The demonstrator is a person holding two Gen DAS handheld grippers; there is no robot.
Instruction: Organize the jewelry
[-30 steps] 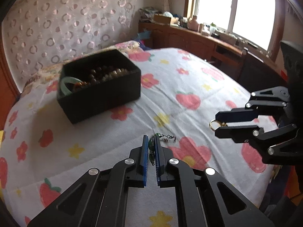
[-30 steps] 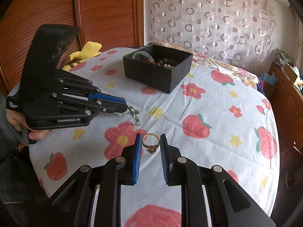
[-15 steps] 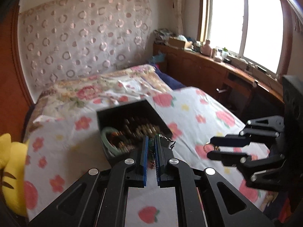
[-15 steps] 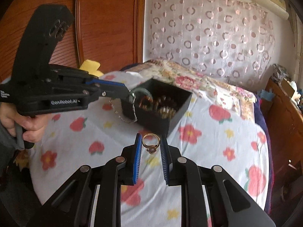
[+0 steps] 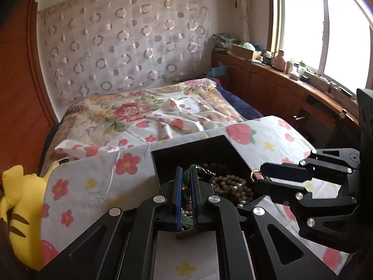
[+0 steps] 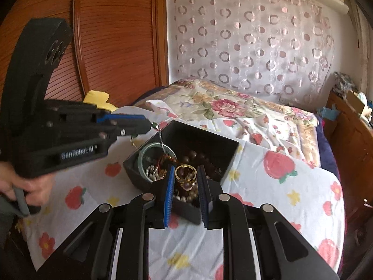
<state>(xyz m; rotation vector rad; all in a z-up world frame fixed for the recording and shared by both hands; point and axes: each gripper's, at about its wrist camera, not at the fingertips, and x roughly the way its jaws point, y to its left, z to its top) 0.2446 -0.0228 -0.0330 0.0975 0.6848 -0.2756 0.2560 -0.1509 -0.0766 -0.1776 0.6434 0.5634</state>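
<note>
Here, much of the black box [image 6: 205, 140] is lost to you: in the left wrist view your own left hand-held gripper [image 5: 186, 184] covers its near half, and in the right wrist view the right hand-held gripper [image 6: 186, 182] covers its near corner. The left one is pressed almost together on a green pendant [image 5: 186, 177], of which only a sliver shows between the blue pads; its thin chain [image 6: 160, 140] hangs from the tips down toward the pale green bangle [image 6: 149, 154] inside the box, and you cannot tell whether the chain's end touches it. The right one pinches a gold ring [image 6: 185, 175] between its pads, the ring's pinkish stone hanging below. The bead strings [image 5: 233, 184] in the box are a blur of brown and cream. Your left hand [image 6: 28, 186] is cut off at the frame edge and smeared.

A second ago both hand-held grippers were low over the flowered cloth [image 6: 268, 186] on the worktop, well short of the box. Since then you have brought them up and forward, so pendant and ring now hang over the open box, with the bed [image 5: 139, 112] and the yellow plush toy [image 5: 21, 205] come into sight beyond. Both grips are unchanged.
</note>
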